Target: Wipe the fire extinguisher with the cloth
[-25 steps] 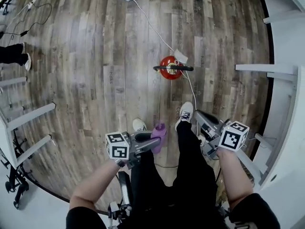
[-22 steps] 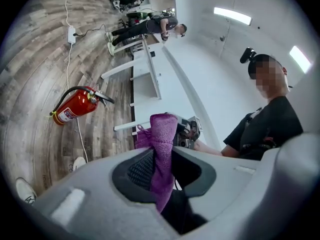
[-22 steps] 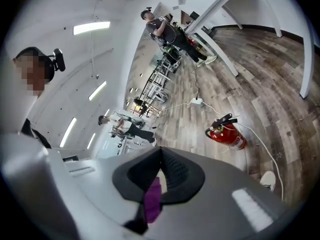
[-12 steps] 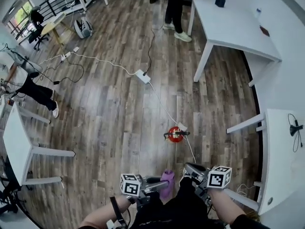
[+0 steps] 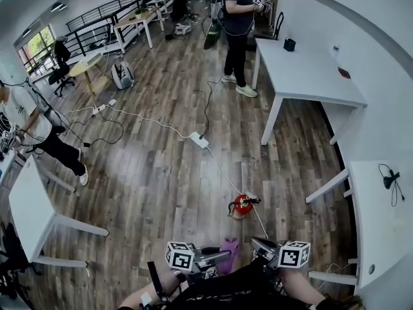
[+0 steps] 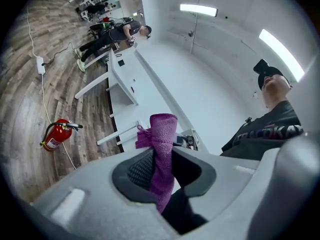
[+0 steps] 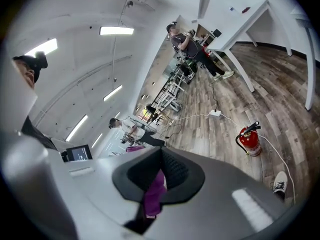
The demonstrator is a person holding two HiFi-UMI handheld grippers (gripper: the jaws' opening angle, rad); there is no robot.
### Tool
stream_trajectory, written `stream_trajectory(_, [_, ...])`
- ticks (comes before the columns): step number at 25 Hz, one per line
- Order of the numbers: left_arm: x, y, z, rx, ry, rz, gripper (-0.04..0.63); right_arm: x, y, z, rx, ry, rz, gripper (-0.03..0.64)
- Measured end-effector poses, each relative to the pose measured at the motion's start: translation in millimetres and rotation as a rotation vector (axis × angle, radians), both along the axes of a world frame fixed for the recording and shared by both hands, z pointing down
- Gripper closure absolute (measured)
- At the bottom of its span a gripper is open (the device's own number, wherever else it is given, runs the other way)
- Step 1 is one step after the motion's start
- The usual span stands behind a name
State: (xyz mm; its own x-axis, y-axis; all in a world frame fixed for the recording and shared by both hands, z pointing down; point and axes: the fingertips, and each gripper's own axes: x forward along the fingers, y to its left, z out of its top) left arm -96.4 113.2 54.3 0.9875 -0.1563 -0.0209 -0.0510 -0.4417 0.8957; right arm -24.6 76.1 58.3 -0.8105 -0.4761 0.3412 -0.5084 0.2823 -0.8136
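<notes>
The red fire extinguisher [image 5: 242,205] stands upright on the wood floor, just beyond both grippers; it also shows in the left gripper view [image 6: 56,135] and the right gripper view [image 7: 249,140]. My left gripper [image 5: 218,258] is shut on a purple cloth [image 5: 228,247], which sticks up past the jaw tips [image 6: 162,129]. My right gripper [image 5: 261,245] is held level beside it, to the right. A purple strip [image 7: 156,191] shows in the narrow gap of the right jaws; I cannot tell whether it is gripped or only seen through the gap.
A white power strip [image 5: 199,140] with cables lies on the floor beyond the extinguisher. White tables stand at the right [image 5: 310,70], [image 5: 387,218] and left [image 5: 29,205]. One person [image 5: 237,24] stands far ahead, another [image 5: 32,121] at the left.
Both grippers have risen with the head view, which now takes in the whole room. The extinguisher looks smaller and farther below. The cloth stays in the left jaws.
</notes>
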Motion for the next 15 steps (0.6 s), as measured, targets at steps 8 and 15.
stream_trajectory(8, [-52,36,-12,0.044,0.002,0.003,0.511,-25,50,-20,0.056,0.009,0.086,0.615])
stream_trajectory(15, [-44,66,-16,0.064,-0.044,0.012,0.511,-1,82,-39,0.088,0.012,0.128,0.615])
